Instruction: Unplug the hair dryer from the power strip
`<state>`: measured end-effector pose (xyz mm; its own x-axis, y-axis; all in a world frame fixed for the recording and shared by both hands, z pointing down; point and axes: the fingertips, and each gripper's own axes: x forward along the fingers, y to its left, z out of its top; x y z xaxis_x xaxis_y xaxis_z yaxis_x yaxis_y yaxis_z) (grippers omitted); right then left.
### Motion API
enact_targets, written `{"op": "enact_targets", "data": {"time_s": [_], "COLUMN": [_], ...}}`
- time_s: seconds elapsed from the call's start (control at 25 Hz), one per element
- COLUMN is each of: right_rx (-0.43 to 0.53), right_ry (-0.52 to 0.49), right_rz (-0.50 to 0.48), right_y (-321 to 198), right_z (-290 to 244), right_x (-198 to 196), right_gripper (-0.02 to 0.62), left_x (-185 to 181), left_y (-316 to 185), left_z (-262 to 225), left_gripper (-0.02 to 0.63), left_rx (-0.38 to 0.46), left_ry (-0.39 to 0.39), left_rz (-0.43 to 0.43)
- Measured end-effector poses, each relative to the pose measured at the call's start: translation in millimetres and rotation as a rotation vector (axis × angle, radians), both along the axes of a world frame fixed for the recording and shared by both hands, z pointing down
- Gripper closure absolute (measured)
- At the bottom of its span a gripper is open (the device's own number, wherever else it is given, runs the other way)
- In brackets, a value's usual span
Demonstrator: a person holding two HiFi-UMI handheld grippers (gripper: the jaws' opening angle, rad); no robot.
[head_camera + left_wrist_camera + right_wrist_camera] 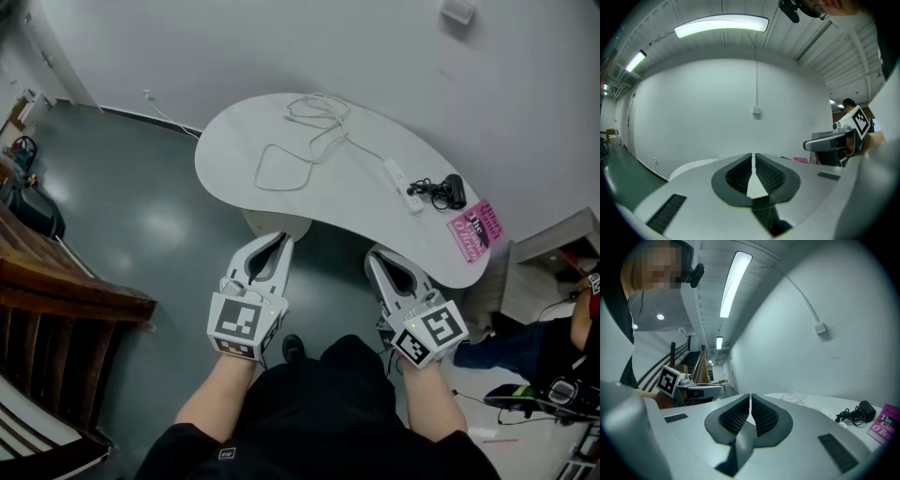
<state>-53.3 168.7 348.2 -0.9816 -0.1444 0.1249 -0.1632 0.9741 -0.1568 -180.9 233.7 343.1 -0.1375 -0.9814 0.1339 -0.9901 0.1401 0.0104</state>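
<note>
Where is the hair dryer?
In the head view, the hair dryer lies at the right end of the table, between the power strip and the pink book.

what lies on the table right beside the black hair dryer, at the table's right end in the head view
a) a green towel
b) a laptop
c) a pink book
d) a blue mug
c: a pink book lies near the right end of the white table, just past the hair dryer.
</note>
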Motion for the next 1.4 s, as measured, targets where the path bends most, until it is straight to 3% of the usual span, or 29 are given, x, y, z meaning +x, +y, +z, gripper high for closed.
{"op": "enact_targets", "data": {"time_s": [0.32, 0.96, 1.4], "right_rx": [-0.051, -0.115, -0.193], "right_ry": [0.033, 0.004, 0.021], "right_rz": [0.073, 0.161, 0.303], "right_y": [-46, -228, -301], "right_z": [27, 38, 67], "right_x": [2, 15, 44], "right_gripper": [0.558, 0.558, 0.559], "left_x": [-3, 3, 27], "left_y": [-52, -247, -343], "left_z": [34, 20, 32], "left_gripper": [0.575, 0.574, 0.574], "left_rx": [-0.054, -0.082, -0.122], "left_ry": [0.039, -0.025, -0.045], "left_rz": [0.071, 0.176, 0.321]}}
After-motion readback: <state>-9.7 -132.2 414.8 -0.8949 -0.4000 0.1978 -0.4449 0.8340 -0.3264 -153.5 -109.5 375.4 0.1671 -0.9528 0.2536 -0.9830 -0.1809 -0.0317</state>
